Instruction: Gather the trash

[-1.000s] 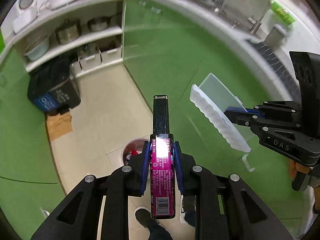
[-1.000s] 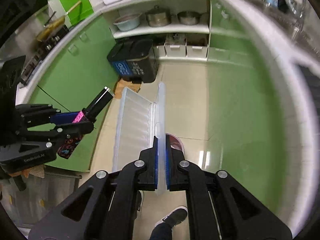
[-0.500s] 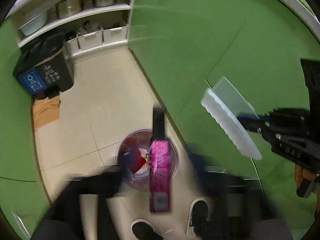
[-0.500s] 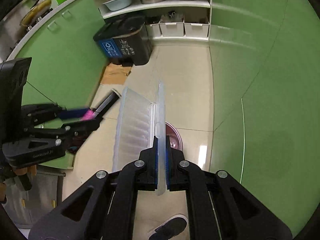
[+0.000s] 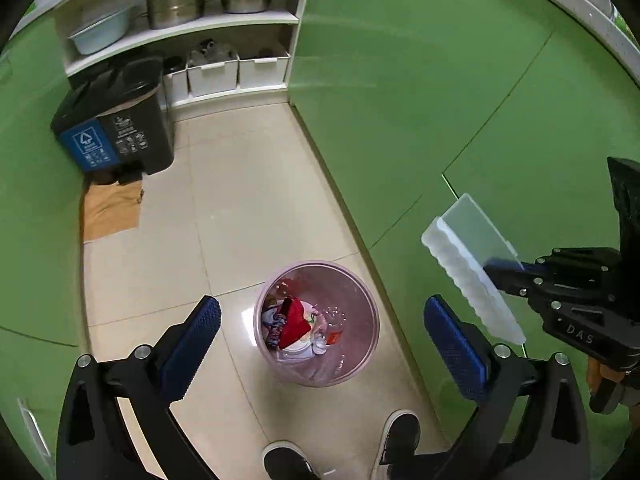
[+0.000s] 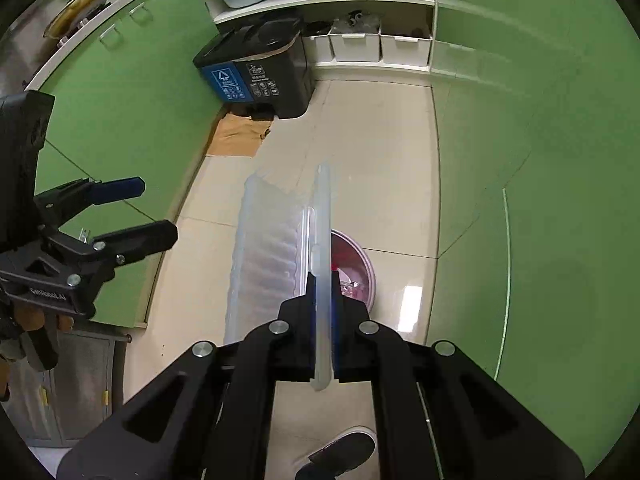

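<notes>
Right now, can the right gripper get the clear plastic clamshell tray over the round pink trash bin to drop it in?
Probably yes. The right gripper holds the clear plastic clamshell tray beside the round pink trash bin. The bin mouth is uncovered, and the open left gripper hangs above it but holds nothing.

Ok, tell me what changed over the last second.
The left gripper opened and let go of the magenta tube; it now hangs empty over the pink trash bin, and the tube is not clearly visible among the trash. The right gripper stays clamped on the clear plastic clamshell container, not yet dropped.
</notes>
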Action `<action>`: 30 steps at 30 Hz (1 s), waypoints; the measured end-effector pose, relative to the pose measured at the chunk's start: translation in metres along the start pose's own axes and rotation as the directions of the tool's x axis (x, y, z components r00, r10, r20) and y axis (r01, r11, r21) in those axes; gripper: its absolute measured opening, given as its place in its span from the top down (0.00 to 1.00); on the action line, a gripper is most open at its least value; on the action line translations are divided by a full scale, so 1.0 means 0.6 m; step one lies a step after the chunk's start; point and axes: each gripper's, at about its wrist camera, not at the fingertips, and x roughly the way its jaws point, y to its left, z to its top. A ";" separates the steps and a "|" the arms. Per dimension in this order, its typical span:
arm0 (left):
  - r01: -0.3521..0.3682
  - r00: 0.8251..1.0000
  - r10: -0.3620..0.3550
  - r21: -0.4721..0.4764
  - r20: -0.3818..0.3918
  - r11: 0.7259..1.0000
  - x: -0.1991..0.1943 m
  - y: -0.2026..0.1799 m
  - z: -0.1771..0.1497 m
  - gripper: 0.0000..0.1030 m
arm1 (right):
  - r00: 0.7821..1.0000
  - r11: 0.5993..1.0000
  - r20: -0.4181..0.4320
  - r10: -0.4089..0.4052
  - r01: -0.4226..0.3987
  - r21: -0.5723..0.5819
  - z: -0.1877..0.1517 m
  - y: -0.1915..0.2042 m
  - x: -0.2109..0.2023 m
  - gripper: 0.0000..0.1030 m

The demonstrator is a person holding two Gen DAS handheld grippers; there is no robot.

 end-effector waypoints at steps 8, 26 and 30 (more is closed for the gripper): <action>-0.013 0.999 0.016 -0.051 0.041 0.999 -0.024 0.044 -0.005 0.05 | 0.999 0.998 -0.019 0.046 -0.047 -0.051 0.014 0.041 0.038 0.95; -0.011 0.999 0.013 -0.038 0.034 0.999 -0.056 0.058 0.016 0.05 | 0.999 0.999 -0.015 -0.039 0.039 -0.023 0.037 0.052 0.009 0.06; 0.003 1.000 -0.002 -0.012 0.026 1.000 -0.097 0.028 0.033 0.05 | 0.999 0.999 -0.006 -0.052 0.052 0.001 0.044 0.056 -0.058 0.05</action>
